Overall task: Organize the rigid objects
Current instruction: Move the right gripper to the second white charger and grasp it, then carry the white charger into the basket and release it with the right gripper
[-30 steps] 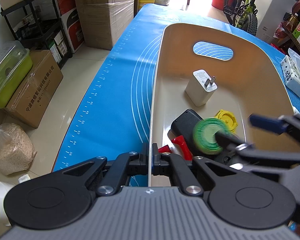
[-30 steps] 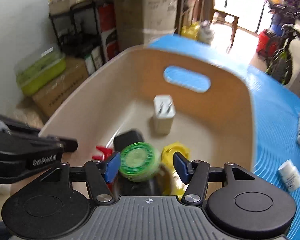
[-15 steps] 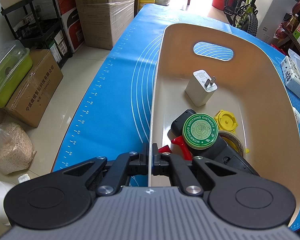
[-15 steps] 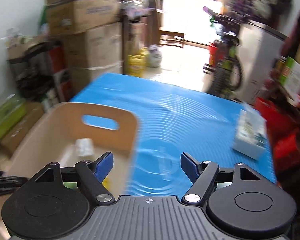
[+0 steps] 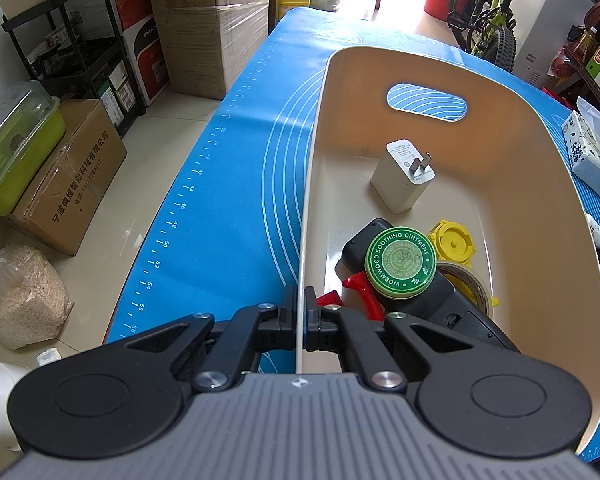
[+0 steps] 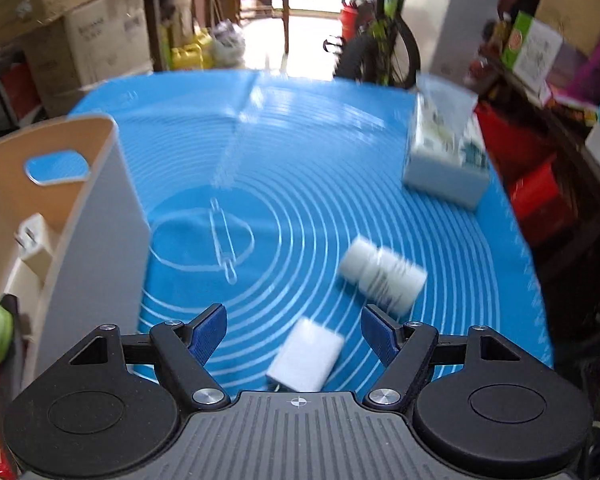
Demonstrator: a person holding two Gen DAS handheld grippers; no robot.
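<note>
My left gripper (image 5: 300, 322) is shut on the near left wall of the beige bin (image 5: 548, 216). Inside lie a white charger (image 5: 400, 178), a green ointment tin (image 5: 400, 262) resting on a black device (image 5: 436, 308), a yellow cap (image 5: 452, 240), a tape roll (image 5: 472, 286) and a red piece (image 5: 358, 286). My right gripper (image 6: 294, 330) is open to the right of the bin (image 6: 100, 208), above the blue mat (image 6: 292, 152). A flat white block (image 6: 306, 356) lies just below its fingers, untouched. A white bottle (image 6: 382, 276) lies on its side a little beyond, to the right.
A tissue pack (image 6: 444, 160) sits at the mat's far right edge. Cardboard boxes (image 5: 208, 20), a black shelf (image 5: 80, 56) and a green-lidded container (image 5: 16, 140) stand on the floor left of the table. A bicycle (image 5: 488, 24) is beyond the far end.
The right gripper let the green tin drop onto the black device in the bin, then swung right, out over the mat with its jaws open. The left gripper kept still on the bin wall.
</note>
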